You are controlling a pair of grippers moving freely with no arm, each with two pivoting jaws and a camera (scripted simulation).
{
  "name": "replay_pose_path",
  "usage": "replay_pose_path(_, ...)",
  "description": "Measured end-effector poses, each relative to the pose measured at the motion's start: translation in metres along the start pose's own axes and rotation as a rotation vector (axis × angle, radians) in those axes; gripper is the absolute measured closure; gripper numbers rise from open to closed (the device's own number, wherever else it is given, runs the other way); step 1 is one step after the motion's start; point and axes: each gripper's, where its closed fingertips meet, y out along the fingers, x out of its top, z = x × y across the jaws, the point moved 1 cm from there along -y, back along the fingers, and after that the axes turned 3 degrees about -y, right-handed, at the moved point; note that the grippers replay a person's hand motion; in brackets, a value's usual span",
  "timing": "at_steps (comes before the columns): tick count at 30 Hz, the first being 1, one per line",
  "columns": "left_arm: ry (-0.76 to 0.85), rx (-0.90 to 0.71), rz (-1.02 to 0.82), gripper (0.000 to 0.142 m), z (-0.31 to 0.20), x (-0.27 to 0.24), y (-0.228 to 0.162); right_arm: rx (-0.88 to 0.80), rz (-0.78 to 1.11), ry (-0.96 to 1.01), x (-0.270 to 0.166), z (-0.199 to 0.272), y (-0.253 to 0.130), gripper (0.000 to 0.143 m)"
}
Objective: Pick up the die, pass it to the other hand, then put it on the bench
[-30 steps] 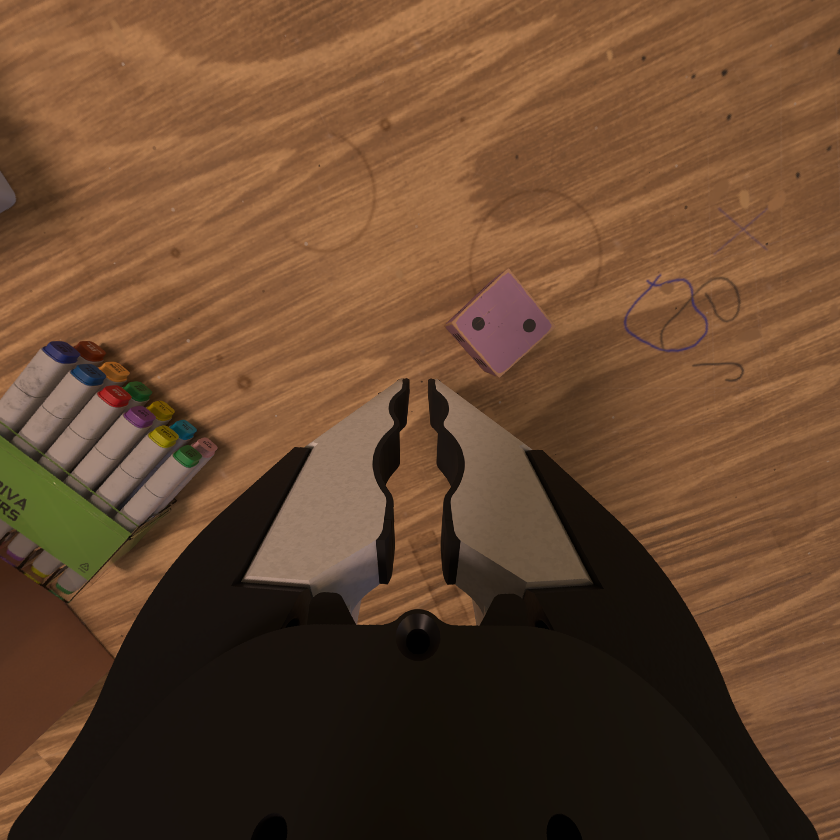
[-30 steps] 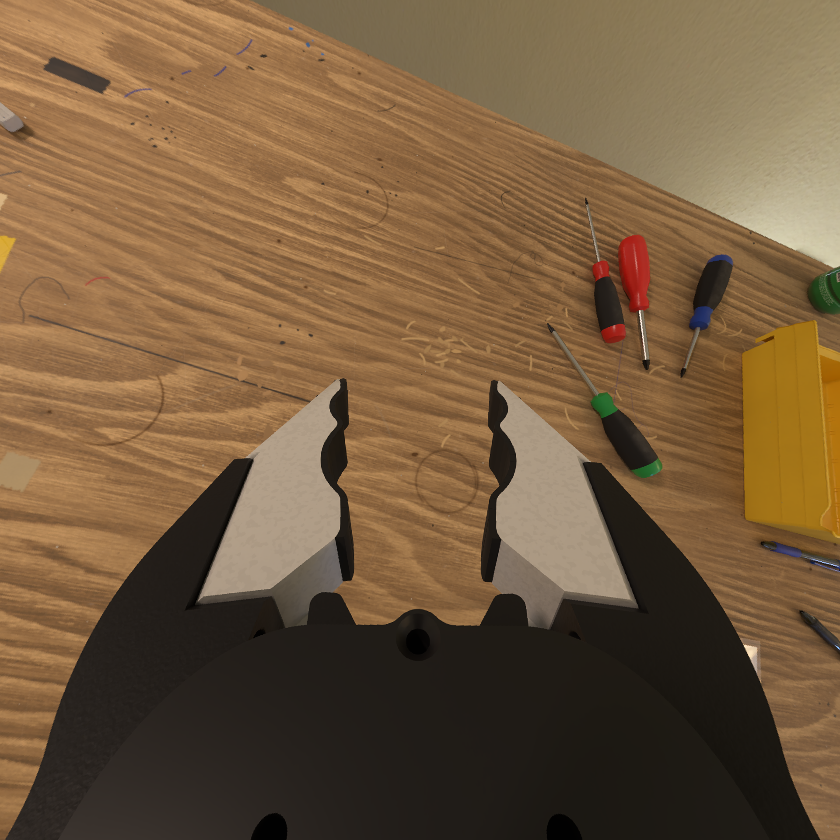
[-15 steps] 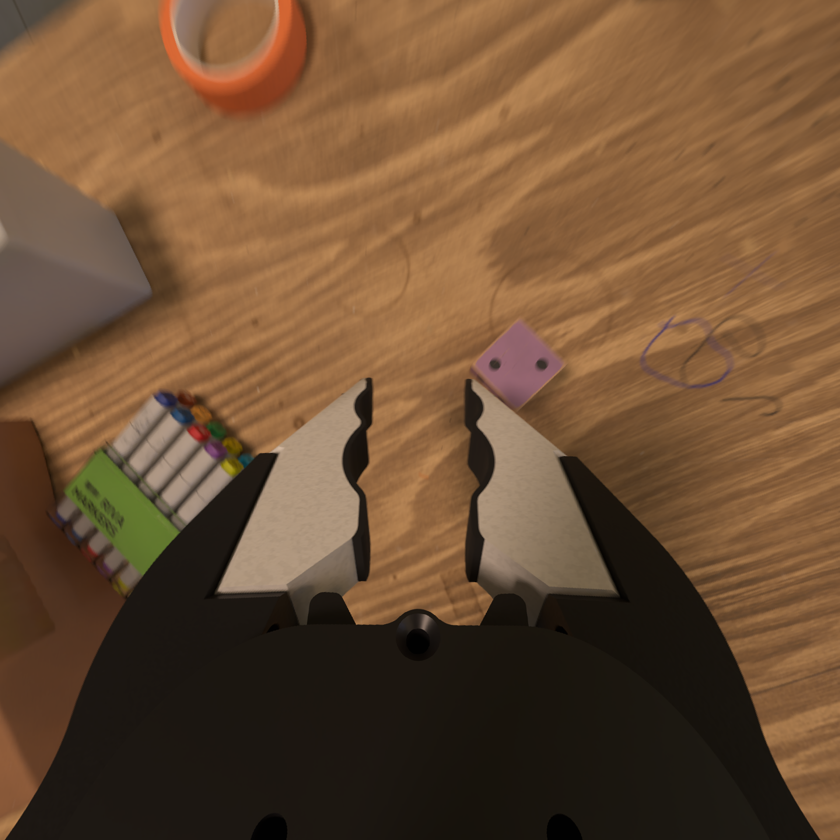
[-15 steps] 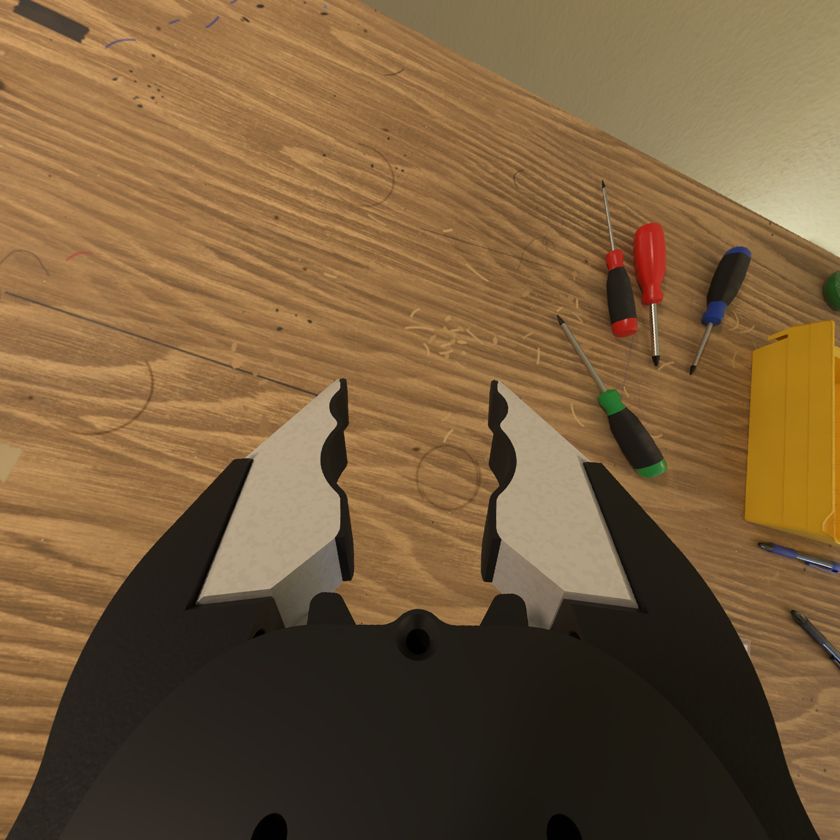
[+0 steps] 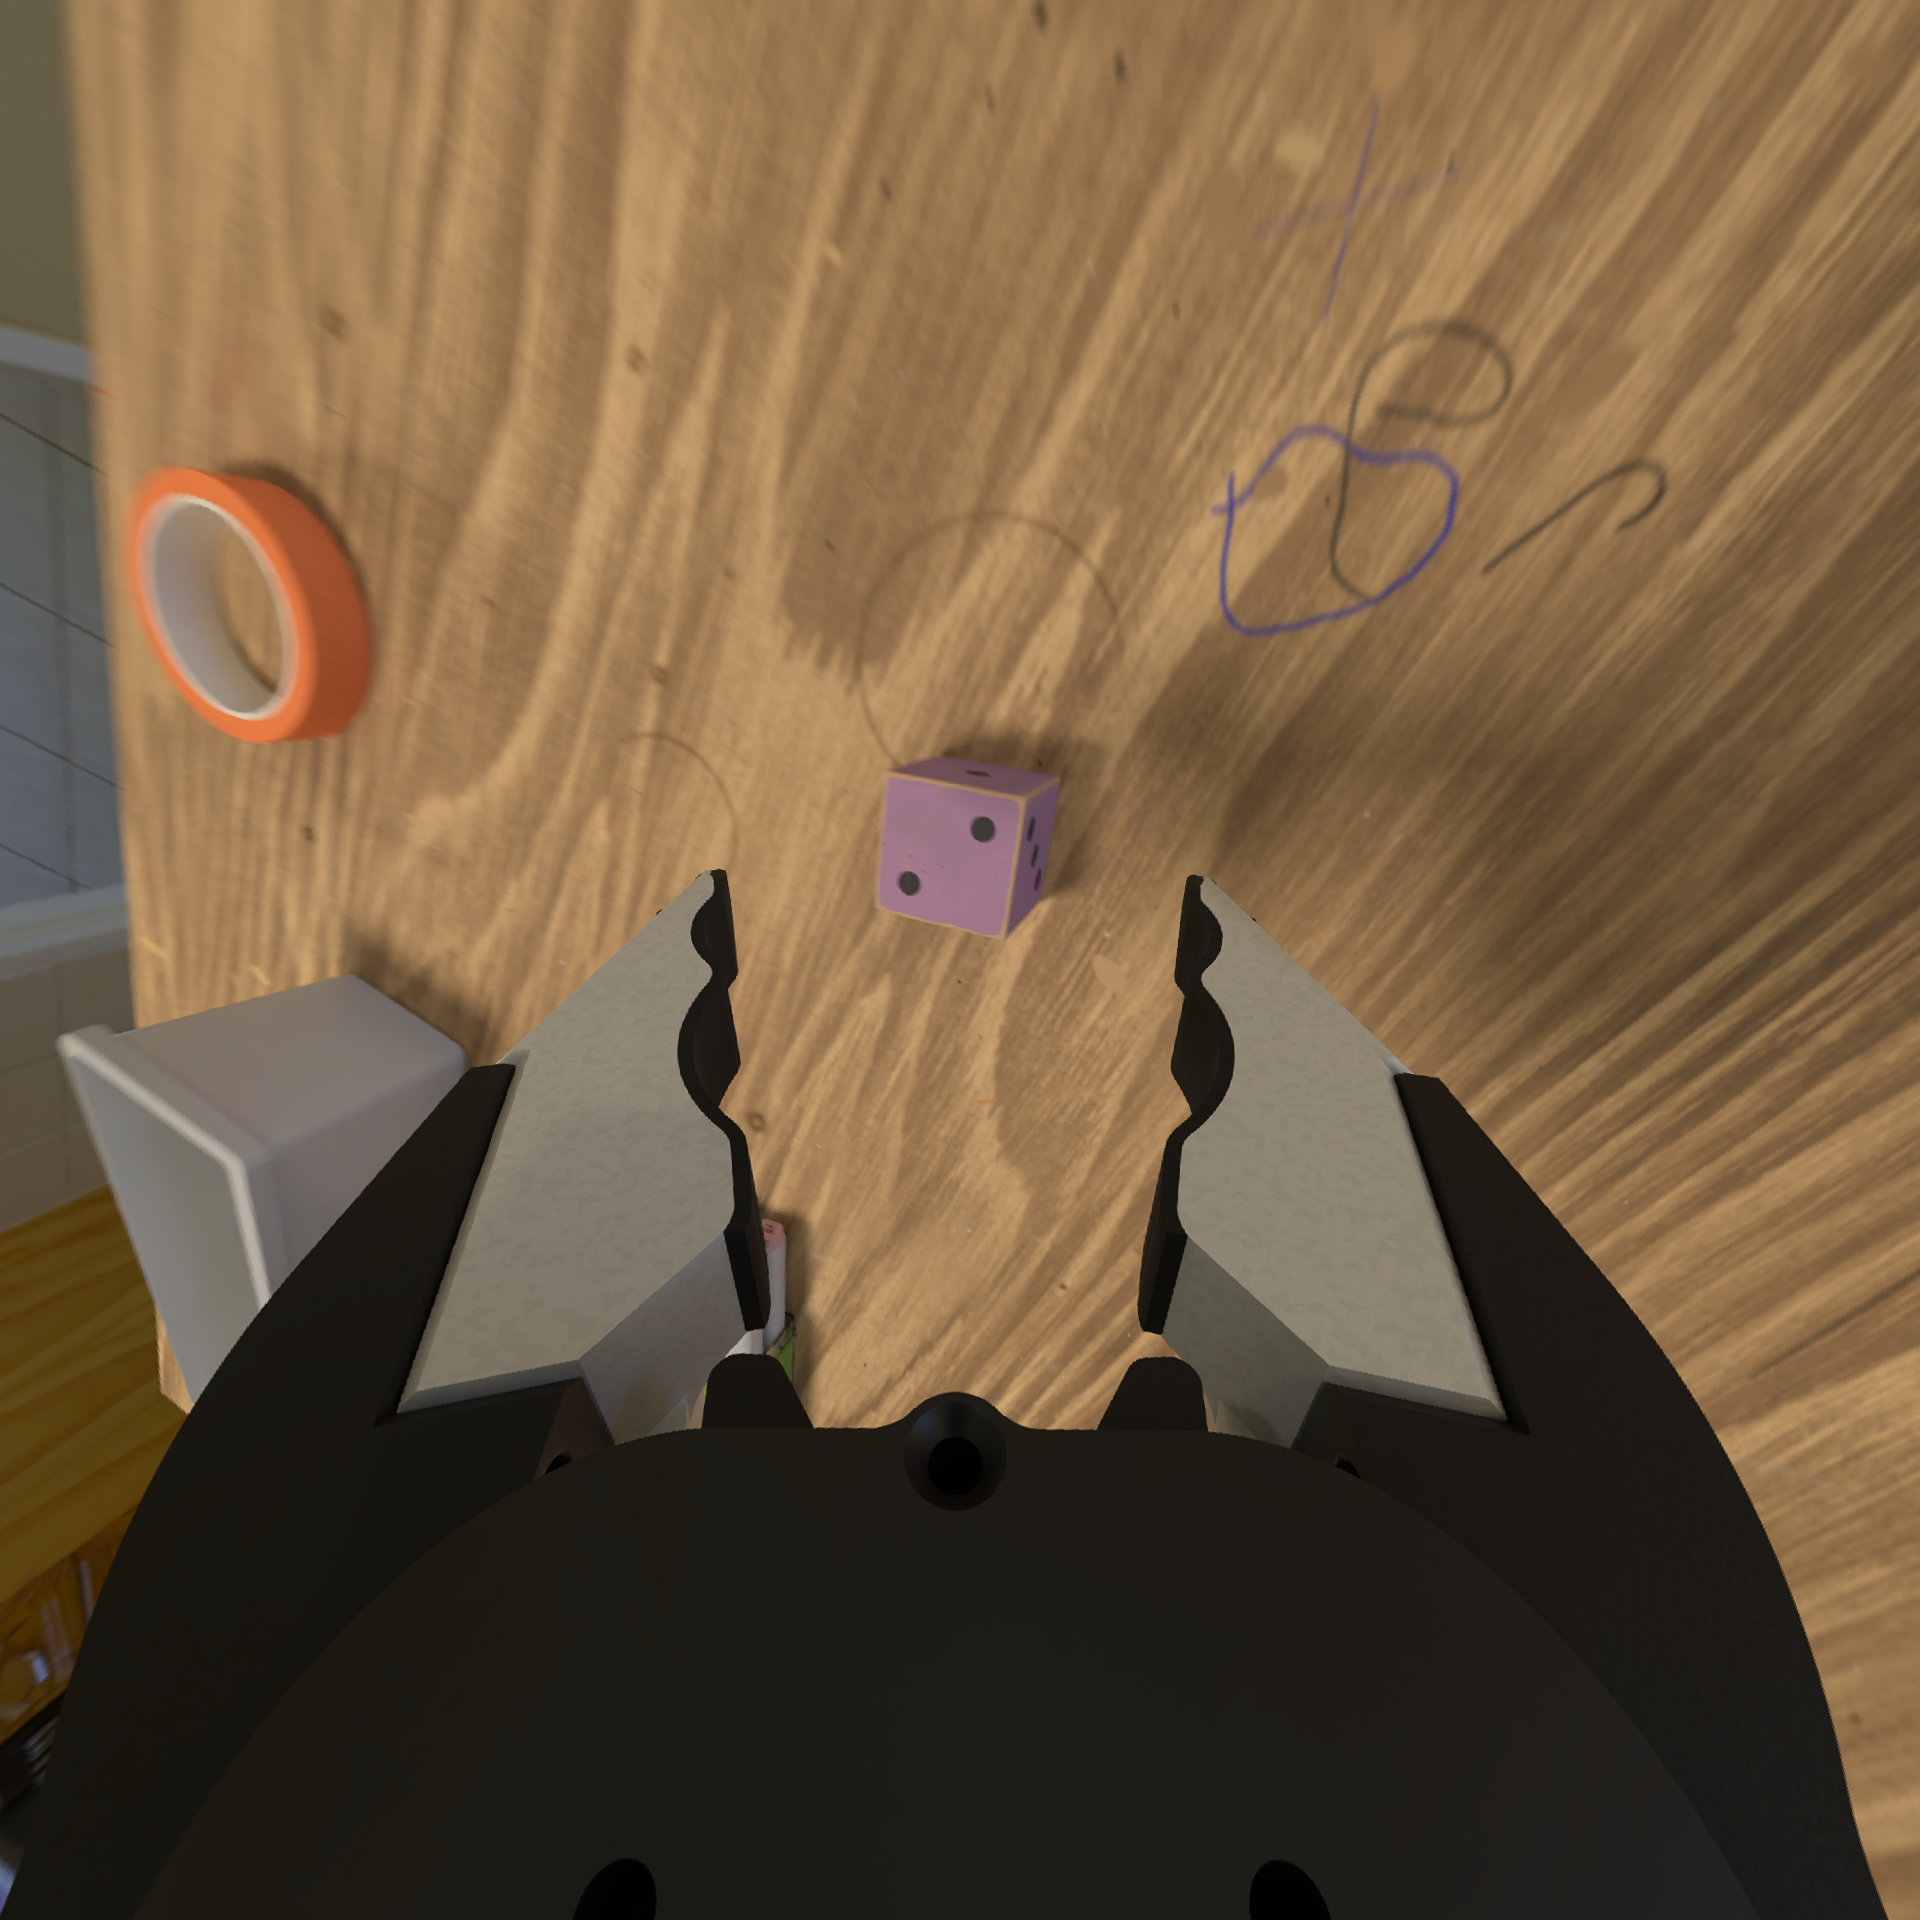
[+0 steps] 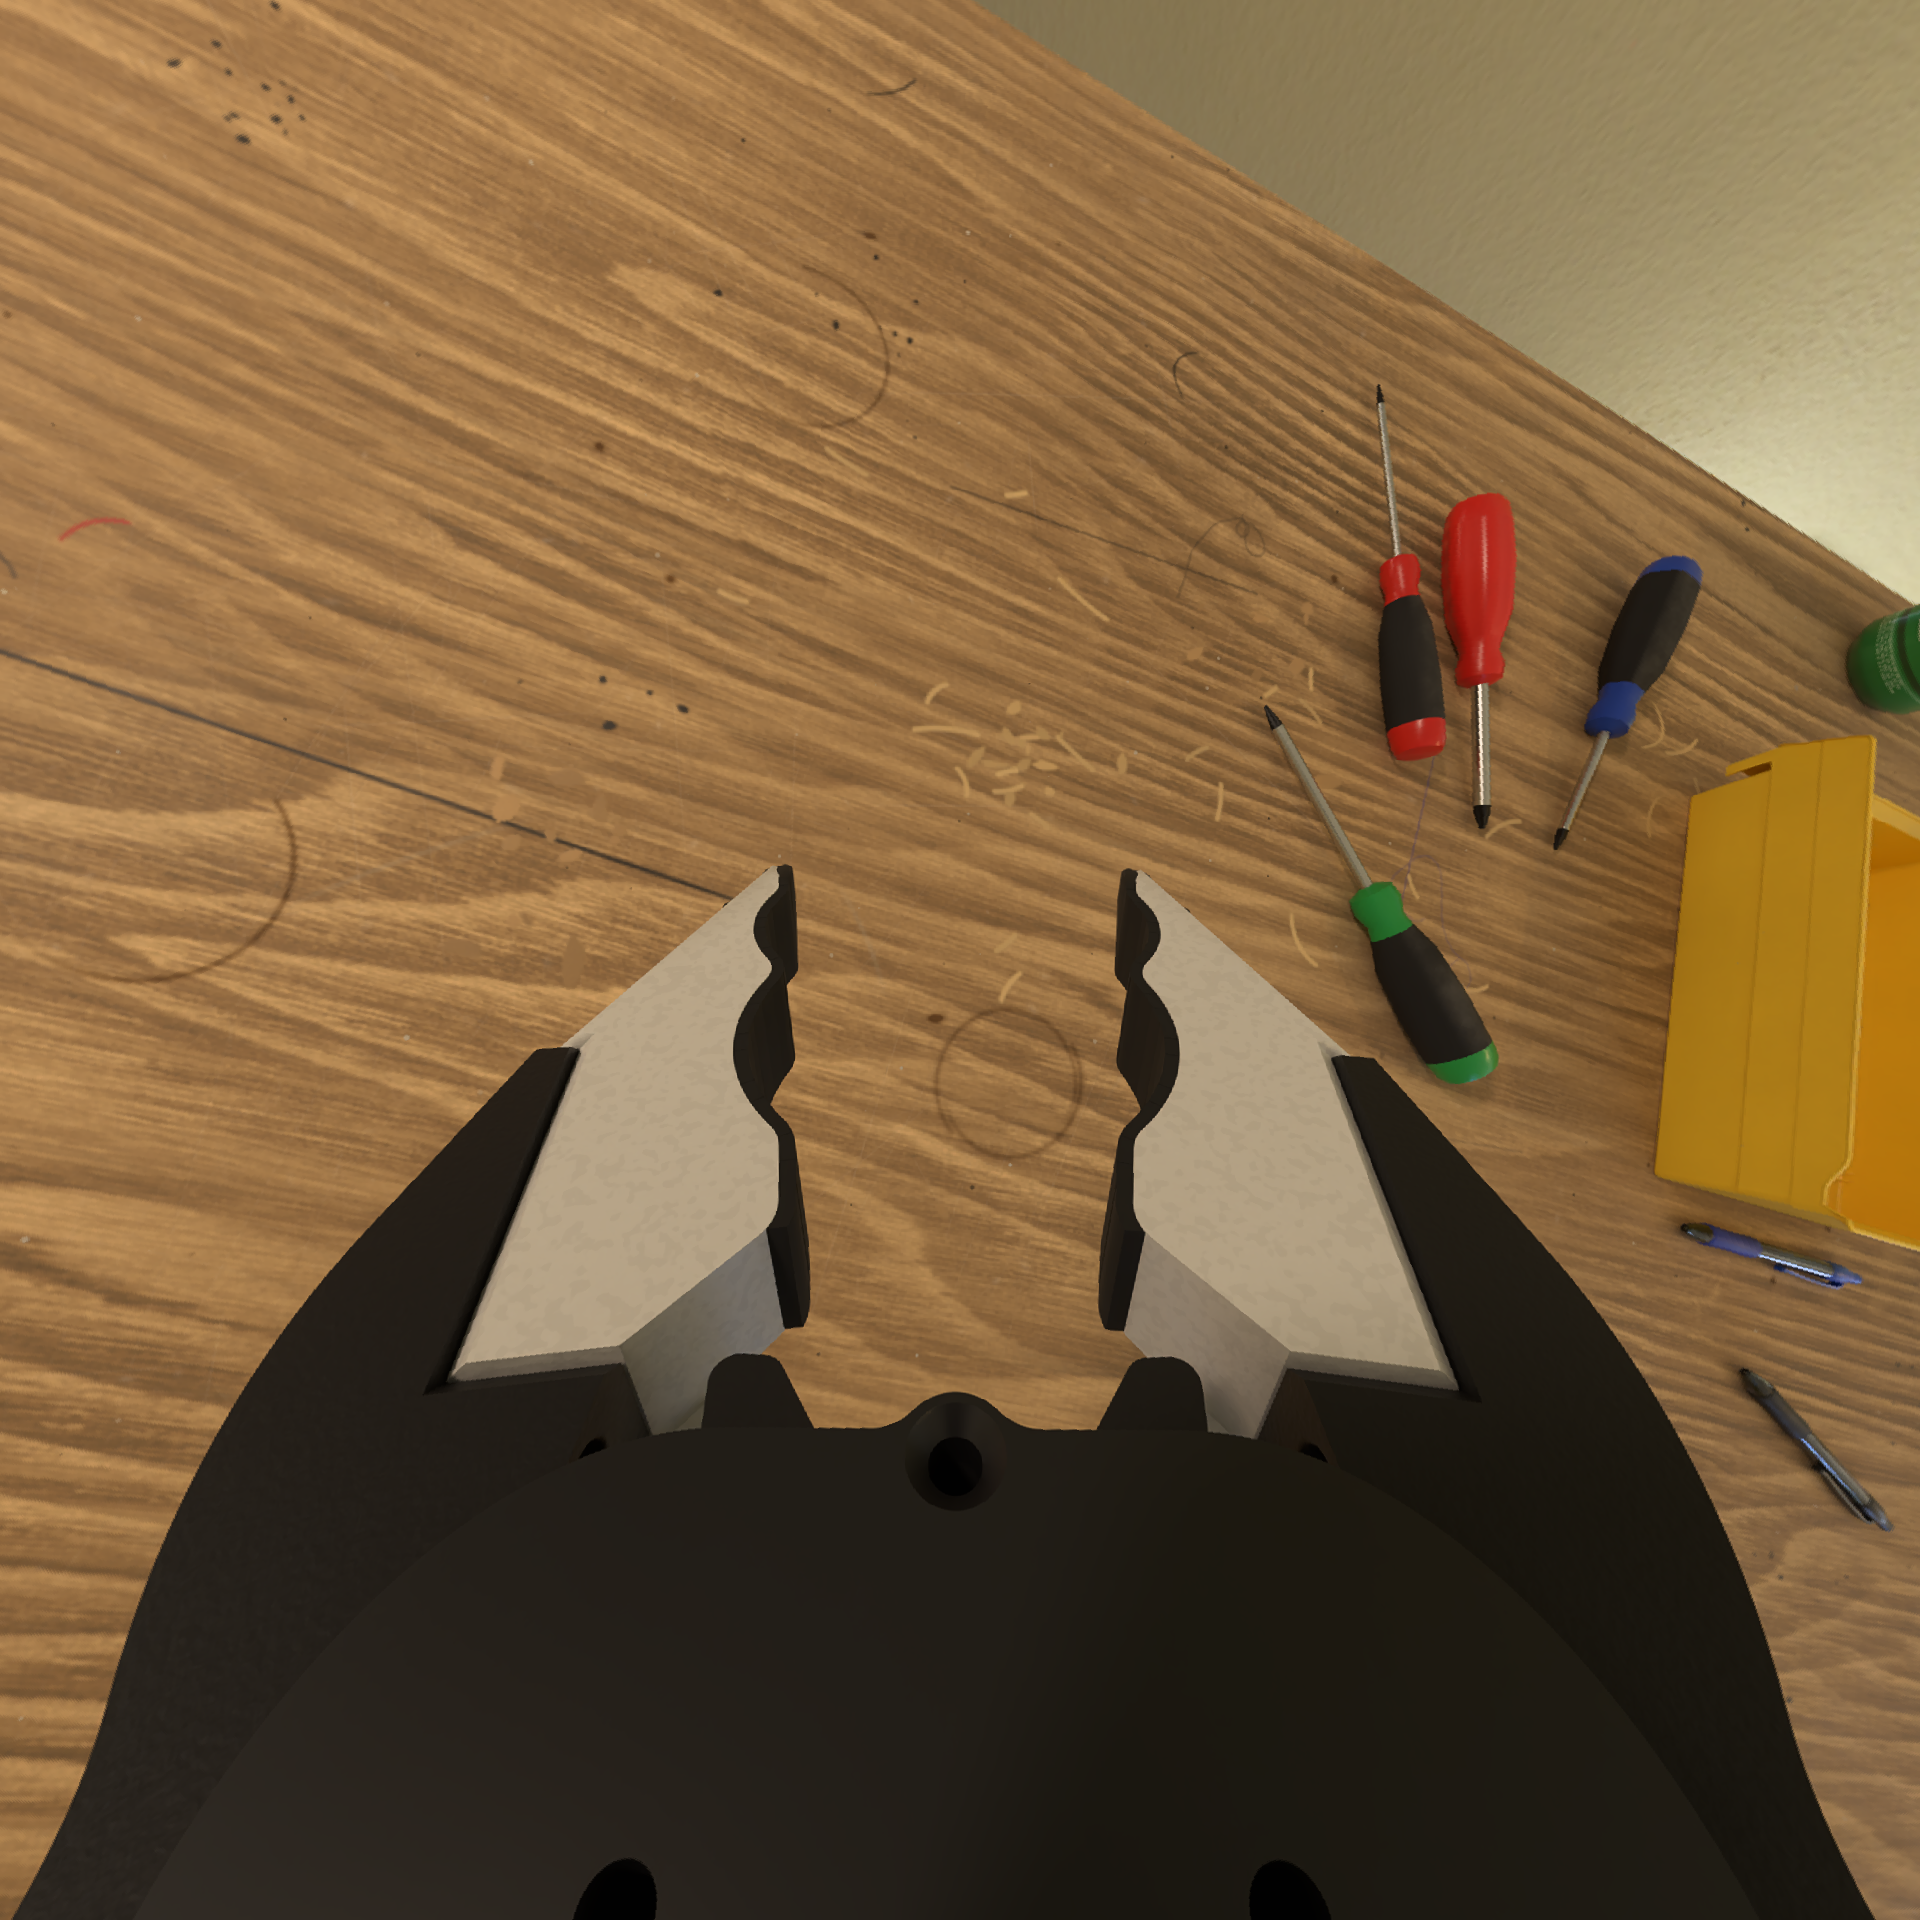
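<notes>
While the left hand-held gripper [image 5: 954, 883] gapes wide, empty, just short of the pink die [image 5: 961, 850], the right hand-held gripper [image 6: 956, 878] hangs released, empty, above the surface [image 6: 520, 416]

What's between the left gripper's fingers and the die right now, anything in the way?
Nothing. In the left wrist view, only bare bench wood separates the open left gripper from the pink die, which sits just beyond the fingertips.

Your 2 wrist views look down along the fingers onto the wooden bench [image 5: 1455, 1039]; no shared objects.
</notes>
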Motion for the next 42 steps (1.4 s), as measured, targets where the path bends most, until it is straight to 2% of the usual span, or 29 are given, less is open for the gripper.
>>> replay_pose_path(5,0.013,-0.056,0.127,0.056,-0.003,-0.012,0.031,0.001,0.026,-0.049,0.002,0.008,0.005,0.081)
replay_pose_path(14,-0.022,-0.175,0.229,0.065,-0.001,-0.015,0.05,-0.003,0.086,-0.116,-0.001,0.017,0.016,0.081)
replay_pose_path(26,0.088,-0.157,0.419,0.068,-0.001,-0.025,0.059,0.016,0.143,-0.168,-0.004,0.027,0.026,0.081)
replay_pose_path(33,0.105,-0.121,0.454,0.1,0.001,-0.026,0.064,0.033,0.148,-0.182,-0.004,0.031,0.028,0.081)
replay_pose_path(38,0.065,-0.105,0.452,0.1,0.004,-0.026,0.058,0.043,0.151,-0.183,-0.005,0.031,0.028,0.081)
replay_pose_path(42,-0.005,-0.1,0.375,0.1,0.009,-0.017,0.042,0.047,0.143,-0.182,-0.004,0.031,0.027,0.082)
